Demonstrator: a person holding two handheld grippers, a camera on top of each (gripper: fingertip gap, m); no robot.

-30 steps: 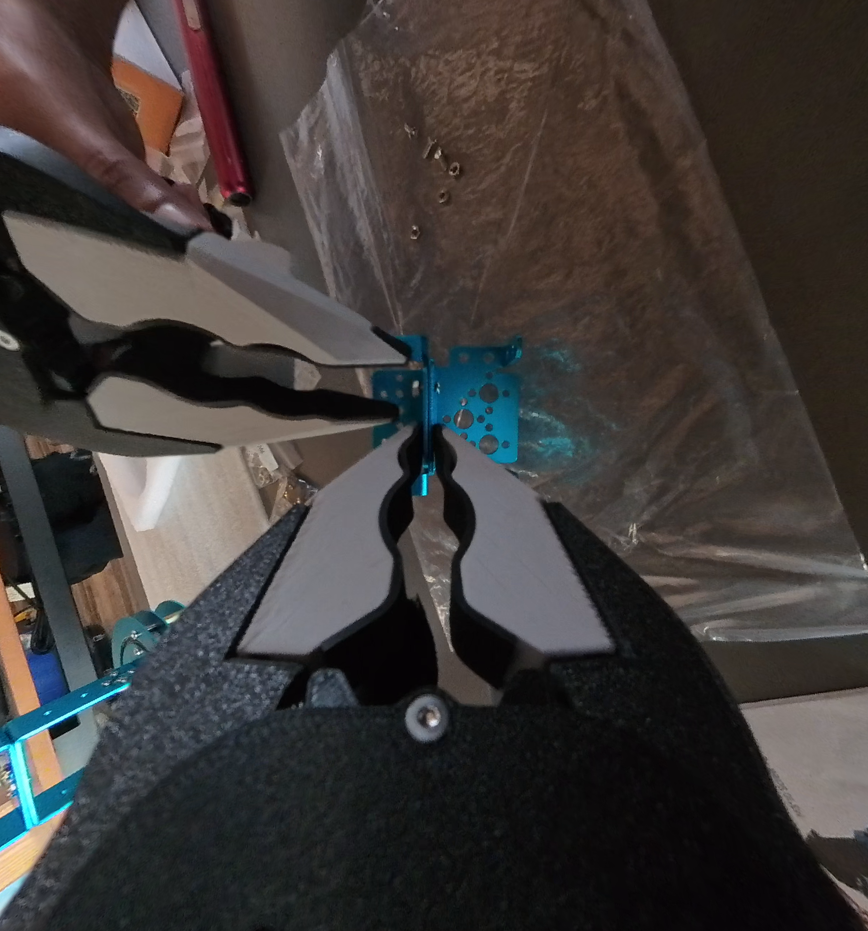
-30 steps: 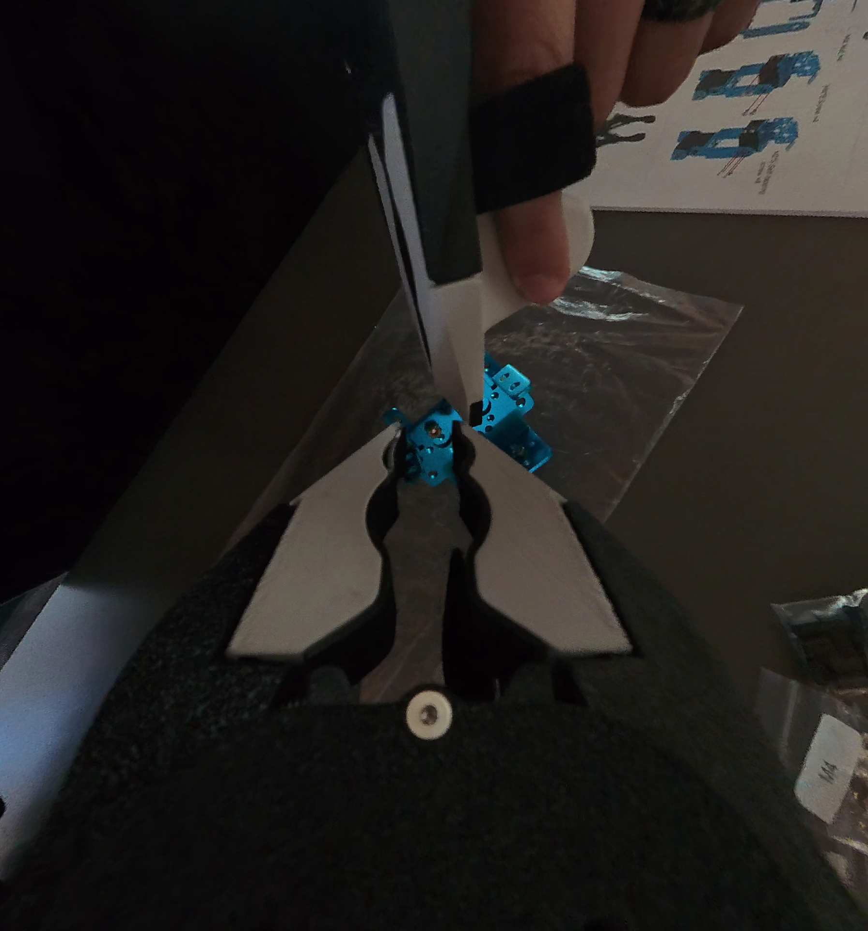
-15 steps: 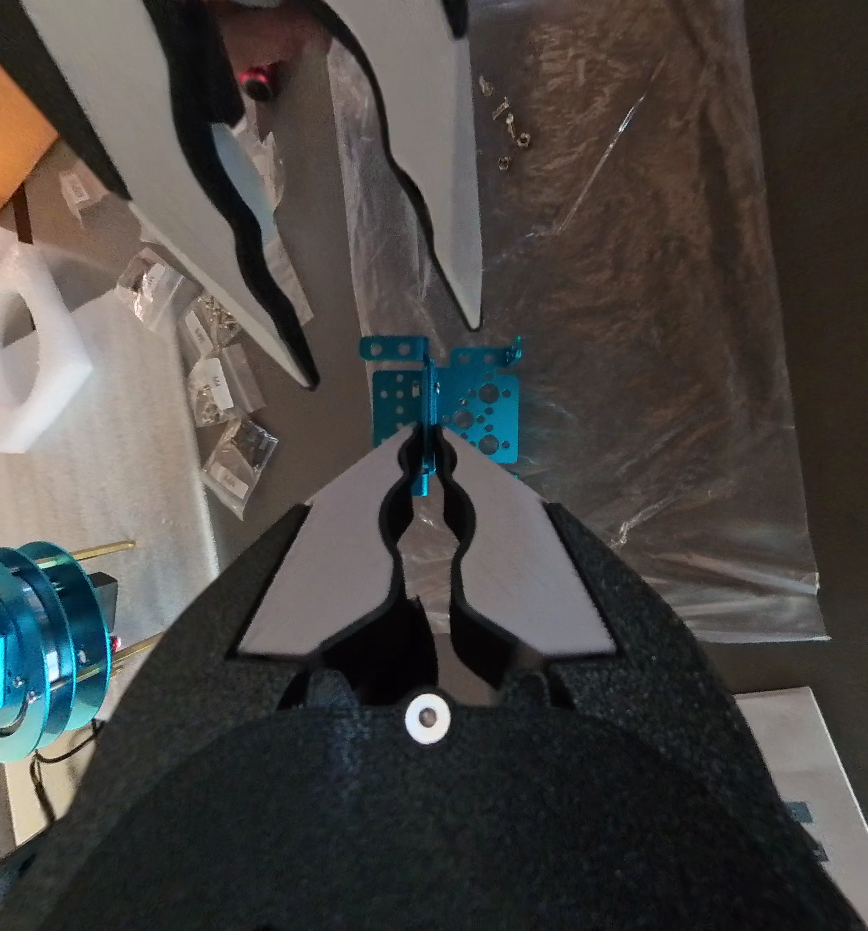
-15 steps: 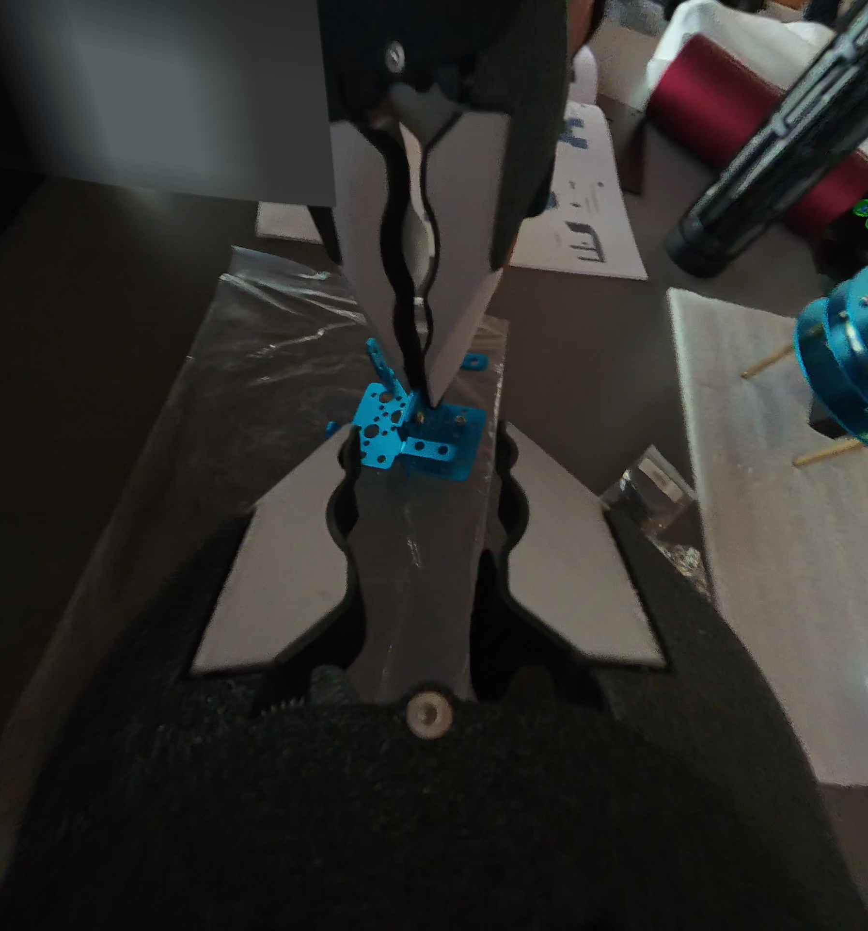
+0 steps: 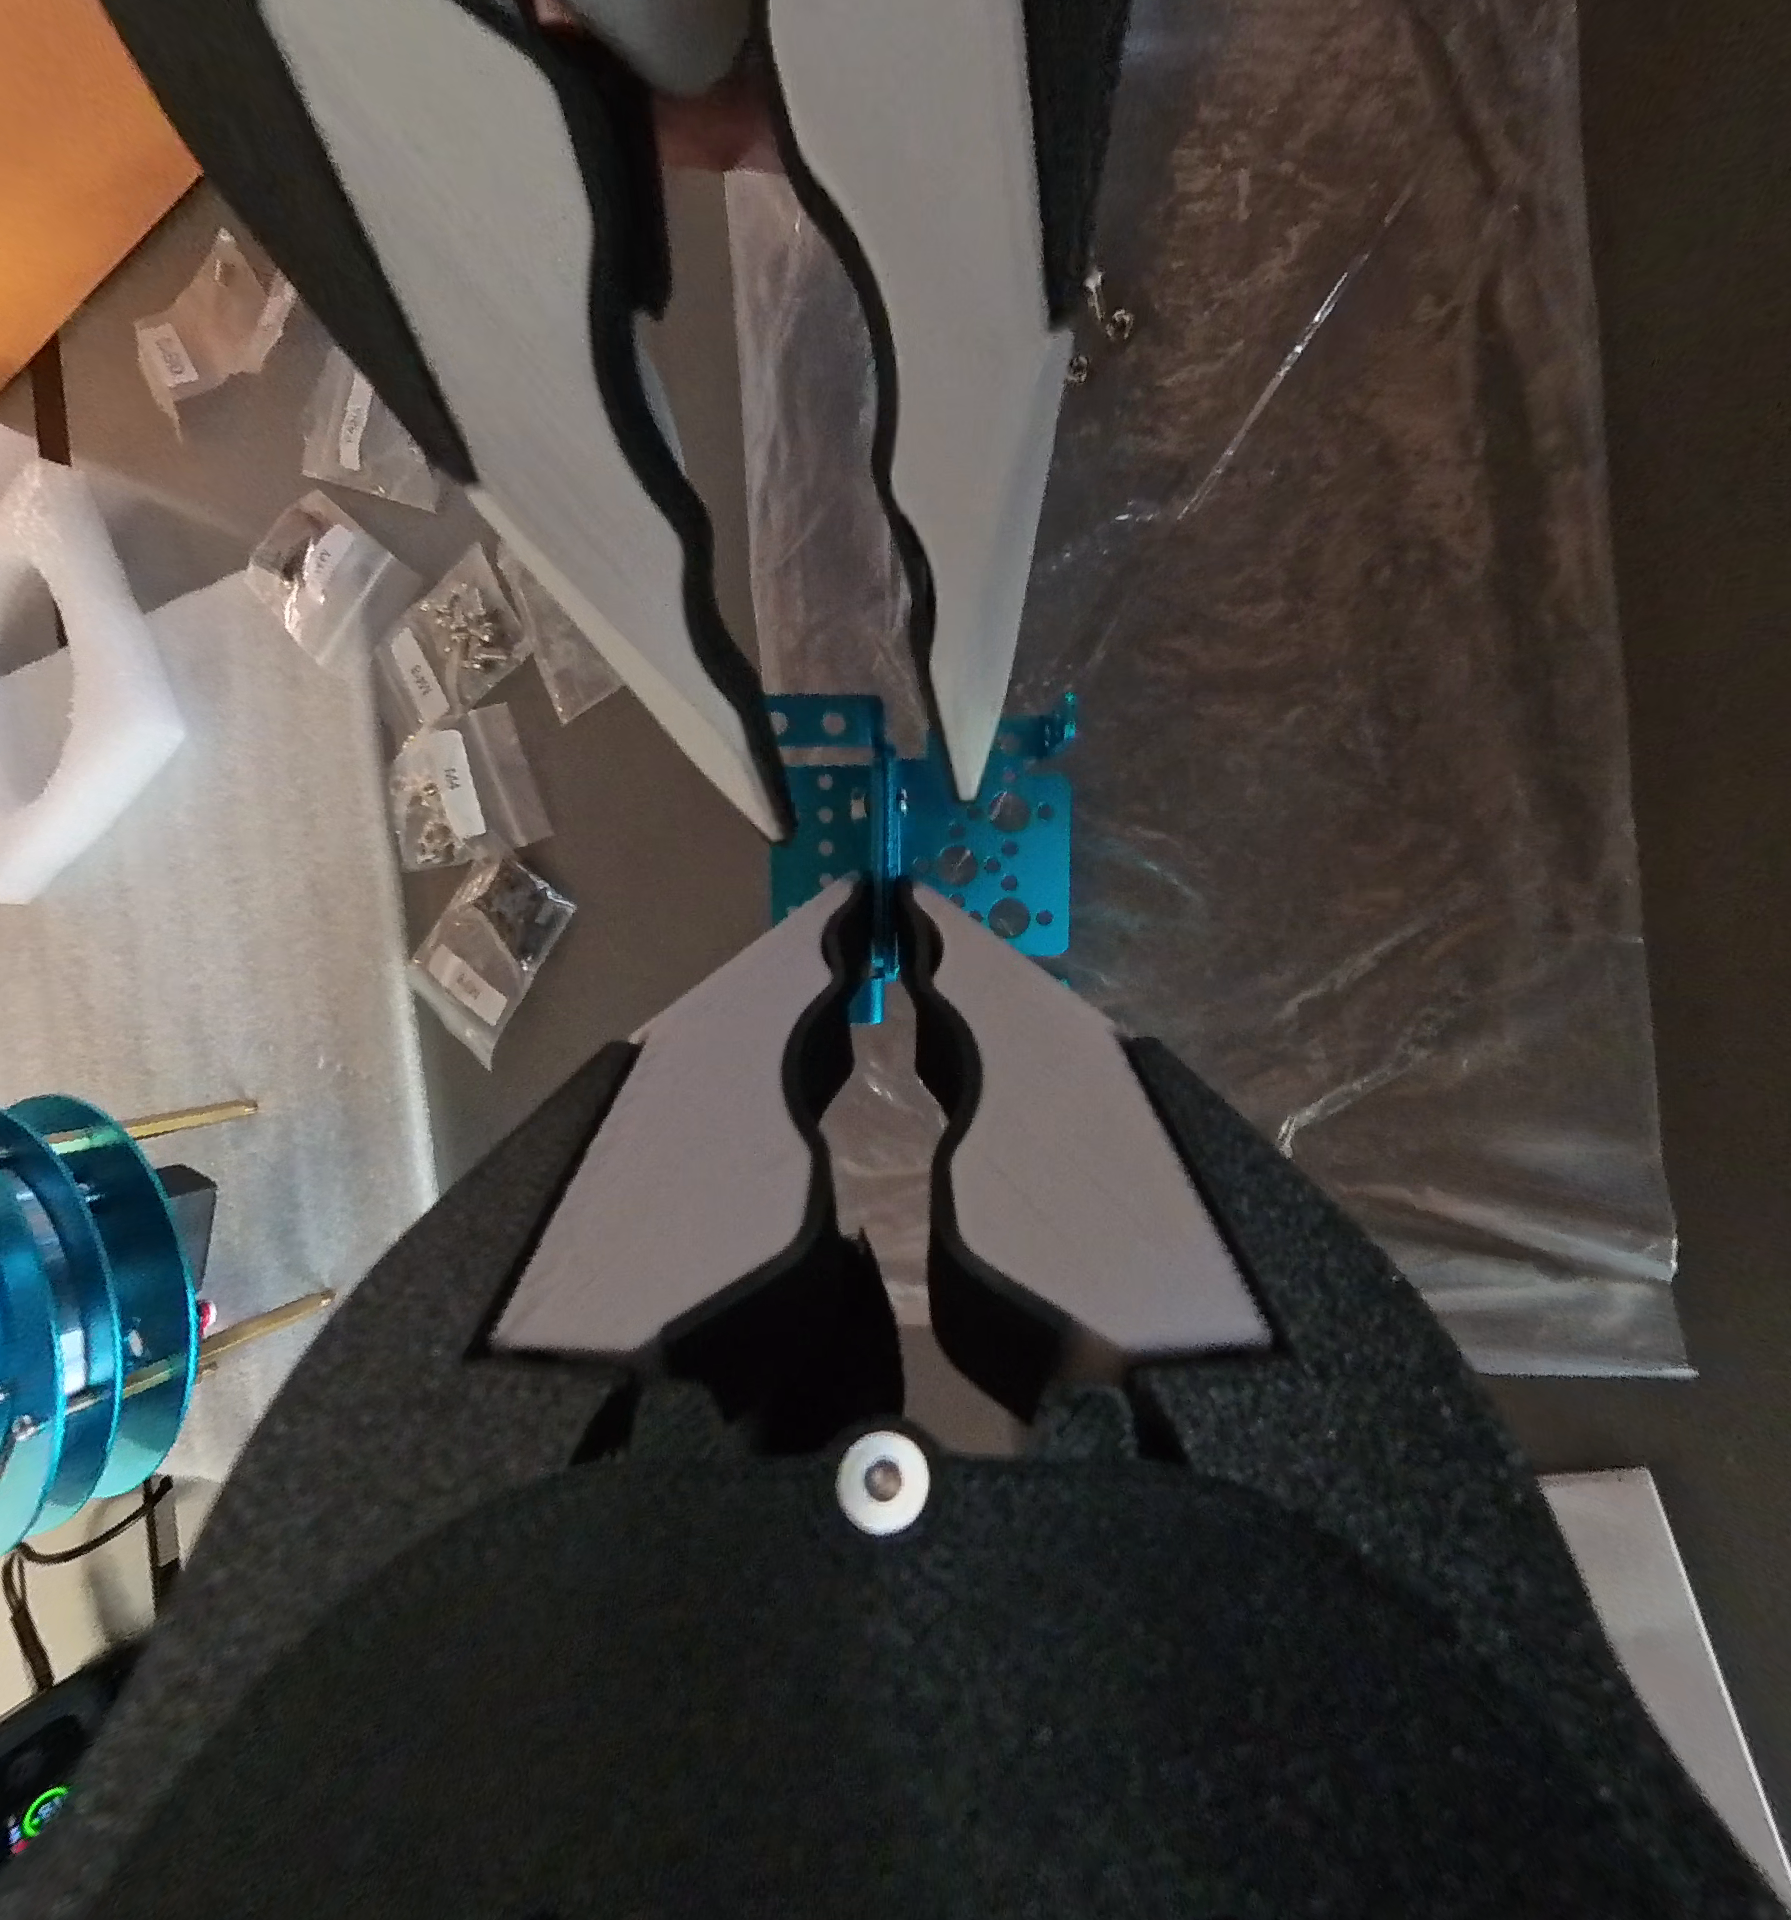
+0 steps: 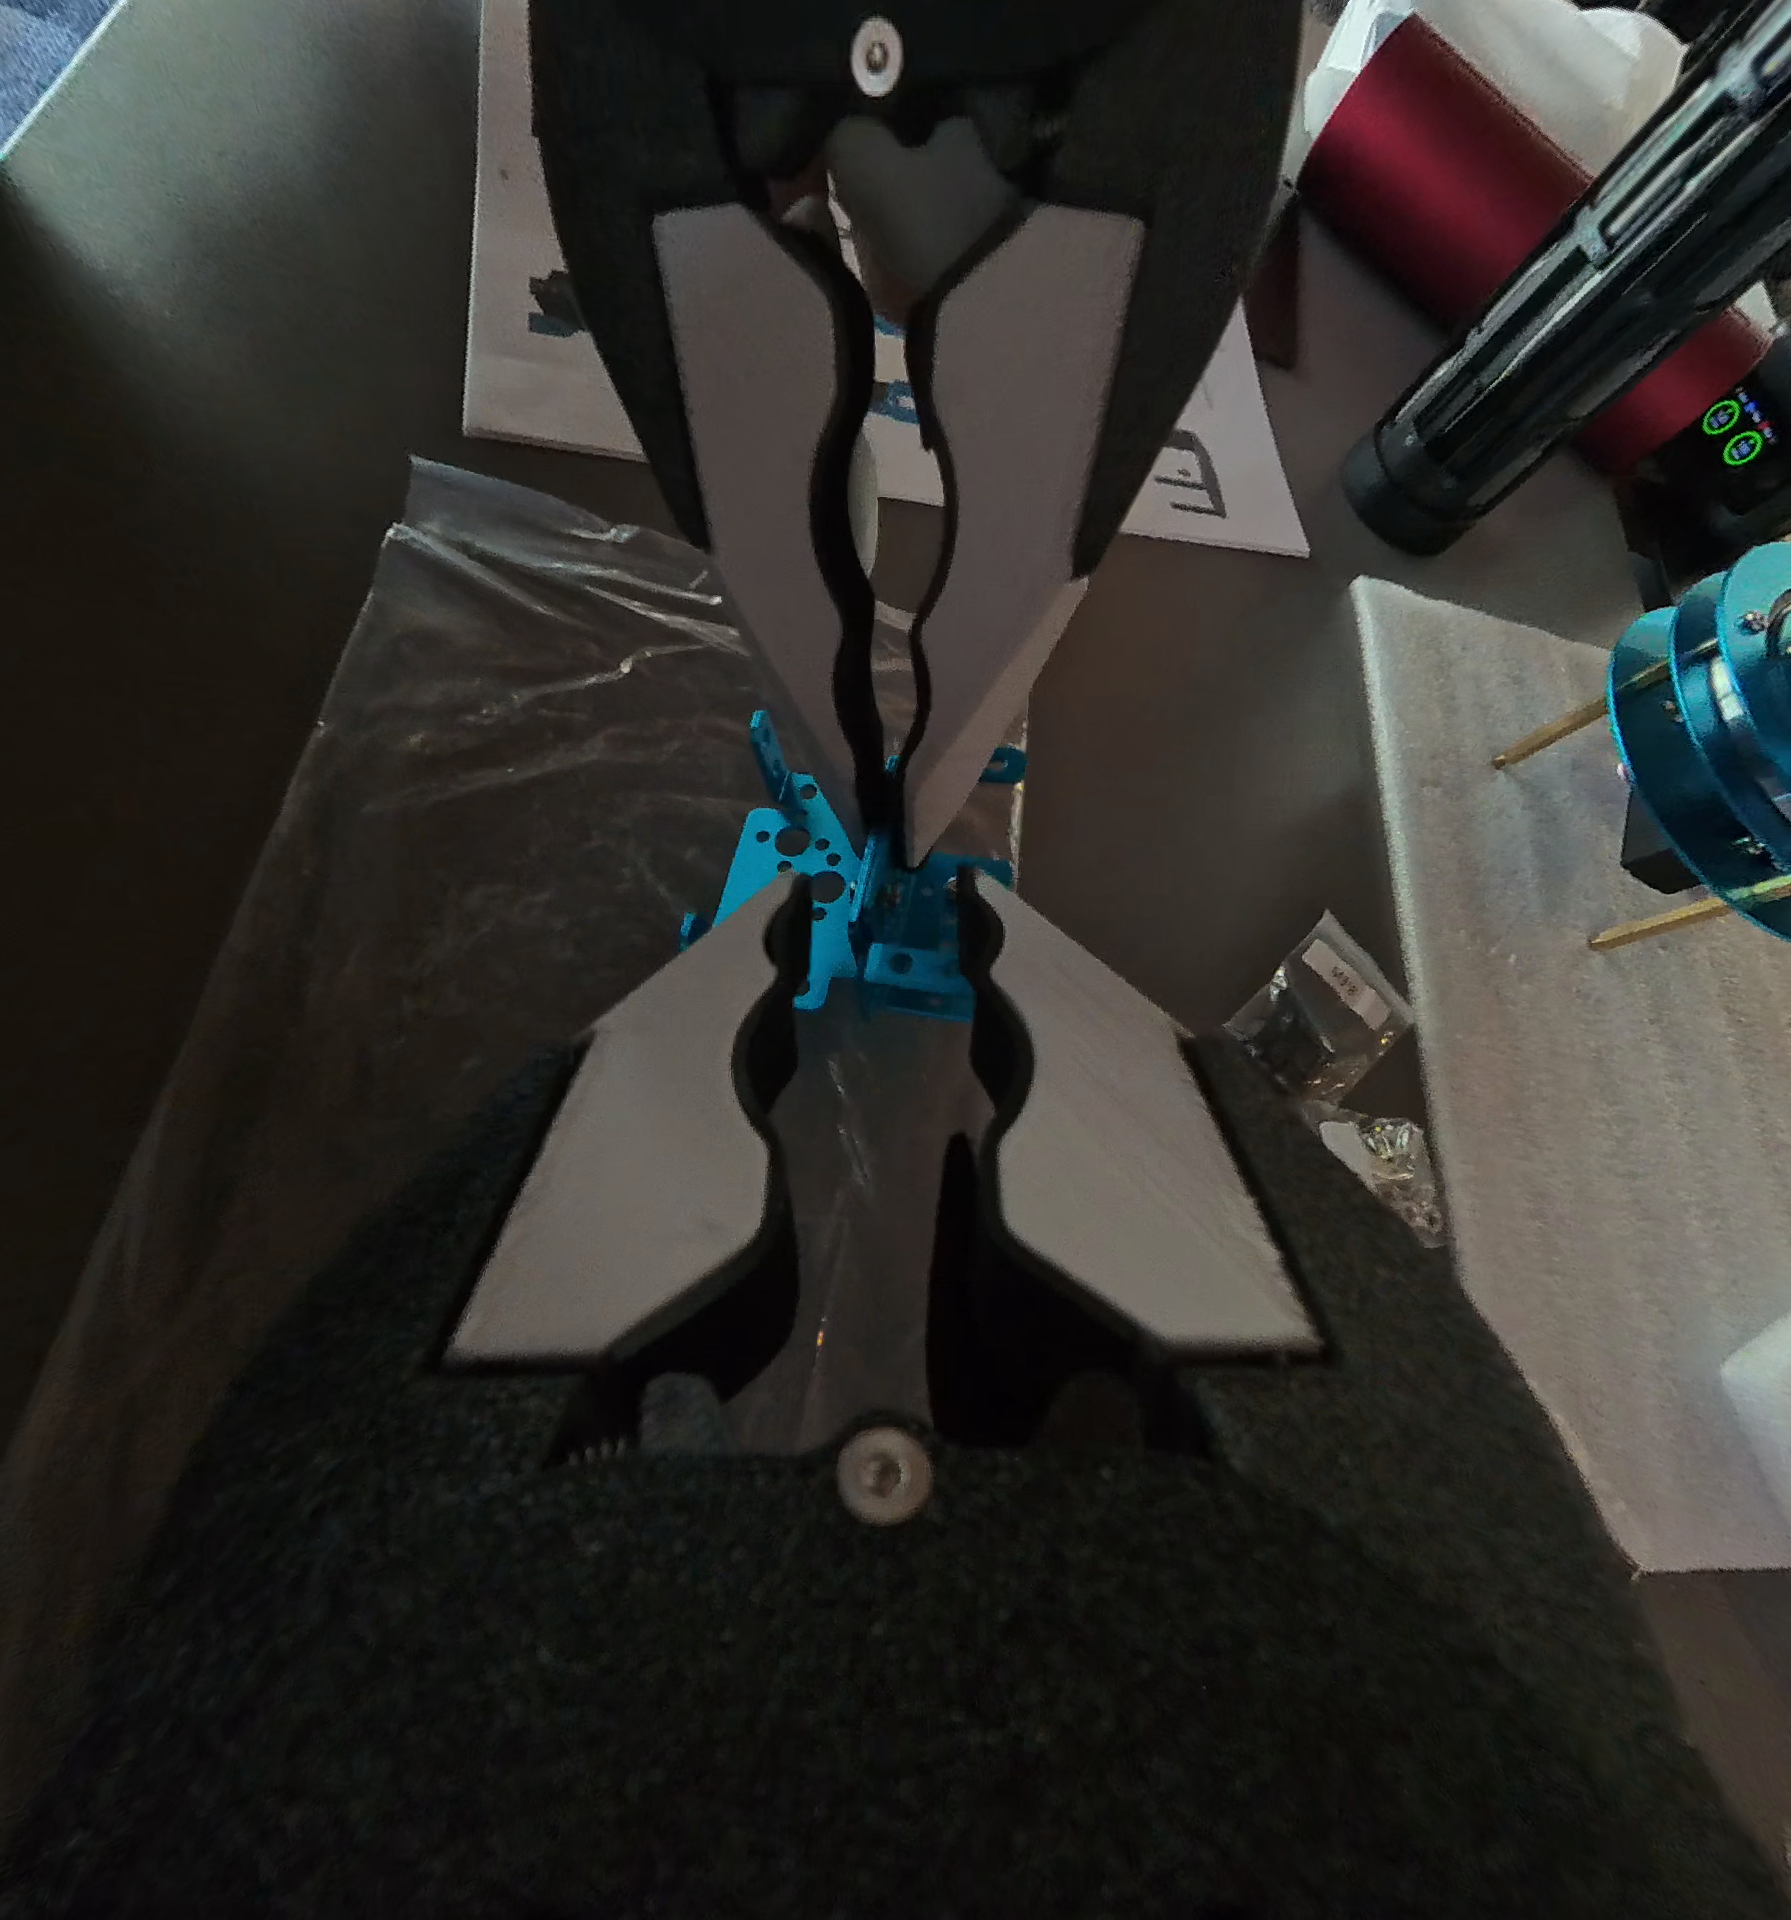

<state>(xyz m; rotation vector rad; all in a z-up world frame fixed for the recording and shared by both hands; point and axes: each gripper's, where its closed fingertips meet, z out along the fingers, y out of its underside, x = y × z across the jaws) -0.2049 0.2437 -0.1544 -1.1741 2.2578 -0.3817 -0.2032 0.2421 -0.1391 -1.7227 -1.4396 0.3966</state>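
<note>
Bracket (image 5: pixel 984 862) pinched by left tongs (image 5: pixel 883 894).

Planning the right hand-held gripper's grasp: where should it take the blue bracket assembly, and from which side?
Judging by pose, take the perforated flat plate of the blue bracket assembly, from the side opposite the left hand-held gripper. That gripper is shut on the upright centre fin, so the plates either side stay free. The right hand-held gripper is open, straddling the assembly.
</note>
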